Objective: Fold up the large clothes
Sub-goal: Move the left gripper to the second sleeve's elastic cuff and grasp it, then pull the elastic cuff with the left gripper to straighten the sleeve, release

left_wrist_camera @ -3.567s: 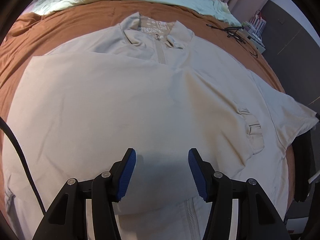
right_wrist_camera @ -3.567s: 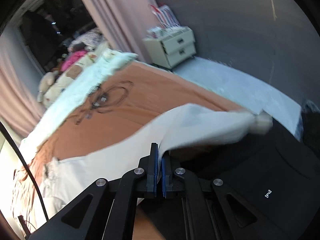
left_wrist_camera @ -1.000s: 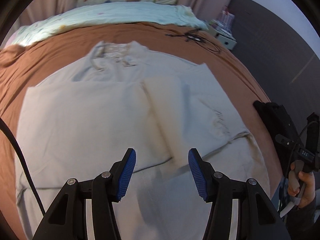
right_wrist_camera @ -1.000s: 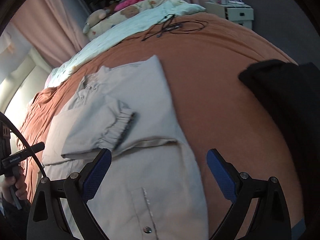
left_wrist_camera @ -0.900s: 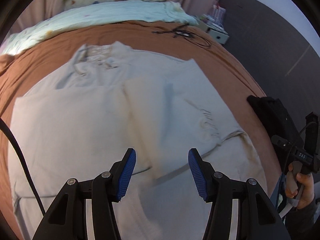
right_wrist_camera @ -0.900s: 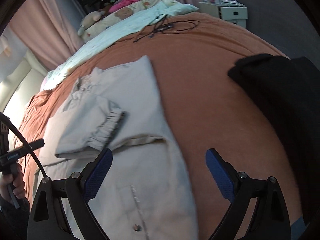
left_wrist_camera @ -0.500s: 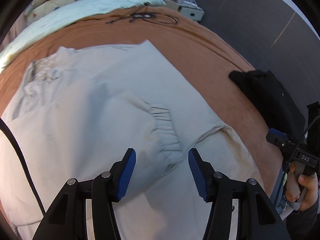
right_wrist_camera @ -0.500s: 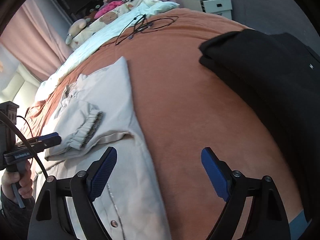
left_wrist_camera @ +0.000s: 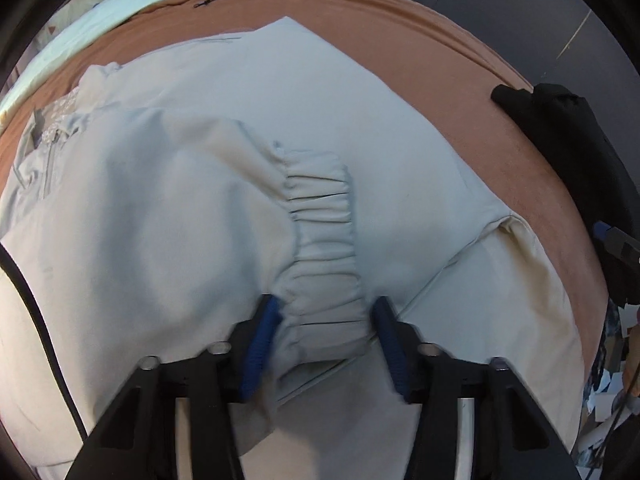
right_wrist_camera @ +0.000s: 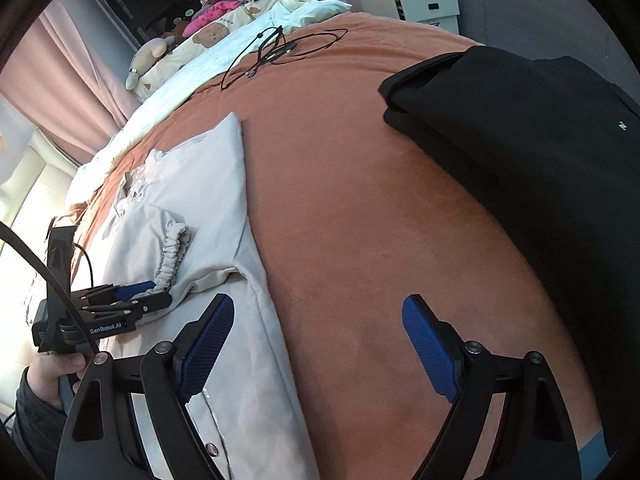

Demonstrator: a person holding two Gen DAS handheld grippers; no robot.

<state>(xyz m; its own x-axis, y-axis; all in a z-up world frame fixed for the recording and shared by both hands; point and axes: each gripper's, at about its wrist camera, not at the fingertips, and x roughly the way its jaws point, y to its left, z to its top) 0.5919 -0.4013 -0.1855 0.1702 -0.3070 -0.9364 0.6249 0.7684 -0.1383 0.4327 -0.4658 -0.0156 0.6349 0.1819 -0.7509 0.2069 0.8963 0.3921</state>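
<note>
Left wrist view: left gripper (left_wrist_camera: 324, 336) points steeply down at the beige jacket (left_wrist_camera: 168, 216), which lies flat on the rust-brown bedspread (left_wrist_camera: 472, 92). Sleeve is folded in across the body; its elastic cuff (left_wrist_camera: 324, 236) sits between the blue pads (left_wrist_camera: 262, 340). Jaws have just been closing, now at a middling gap. Left pad looks to be touching the gathered cuff edge; right pad sits just beside it. Cannot tell if the pads actually press, frame is blurred there. Collar and zip (left_wrist_camera: 50, 168) are at the far left of this view. Folded black garment (left_wrist_camera: 568, 140) lies at the right bed edge, apart from the jacket.

Right wrist view: right gripper (right_wrist_camera: 316, 344) hovers over the bedspread (right_wrist_camera: 360, 208) with jaws wide, nothing between them. Its left pad (right_wrist_camera: 206, 340) hangs above the jacket's (right_wrist_camera: 208, 176) near edge, by the snap-button placket (right_wrist_camera: 212, 436); right pad is over bare bedspread. Left gripper (right_wrist_camera: 136, 298) shows at the lower left, tips at the cuff (right_wrist_camera: 174, 252), held by the person's hand (right_wrist_camera: 56, 372). Black garment (right_wrist_camera: 520, 128) fills the upper right. Loose black cable (right_wrist_camera: 280, 50) lies on the far bedspread near the pale quilt (right_wrist_camera: 224, 64). White bedside cabinet (right_wrist_camera: 416, 4) stands beyond the bed.
</note>
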